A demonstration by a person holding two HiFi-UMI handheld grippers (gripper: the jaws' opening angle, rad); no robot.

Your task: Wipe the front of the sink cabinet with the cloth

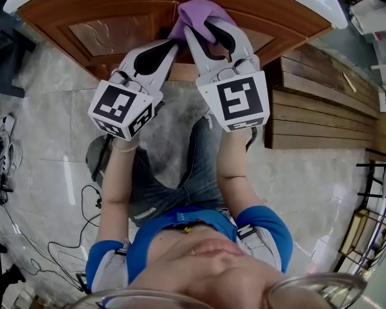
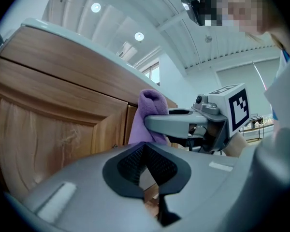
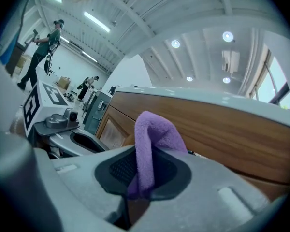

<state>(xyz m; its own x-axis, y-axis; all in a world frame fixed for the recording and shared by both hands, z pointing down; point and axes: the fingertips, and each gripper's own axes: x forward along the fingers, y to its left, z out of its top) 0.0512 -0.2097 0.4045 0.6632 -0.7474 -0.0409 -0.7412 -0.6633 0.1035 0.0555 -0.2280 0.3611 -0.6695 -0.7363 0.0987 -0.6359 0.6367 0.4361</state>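
1. Cloth (image 1: 199, 10), one purple piece, is sticking out past the tips of the right gripper (image 1: 209, 28), folded over into a loop; its long axis is running along the jaws and pointing at the front of the cabinet (image 1: 116, 34), high up under the white rim (image 1: 315, 2) of the sink
2. Jaws of the right gripper are pinching the cloth's lower end tight between their dark pads (image 3: 118, 170)
3. Beside it the left gripper (image 1: 173, 43) is pointing at the same spot, its jaws closed on each other and gripping nothing, its tips lying near the cloth
4. Whether the cloth is touching the wood I cannot tell; the basin of the sink is lying out of view
5. Counting up: one cloth, two grippers, two door panels (image 2: 53, 139) showing on the cabinet
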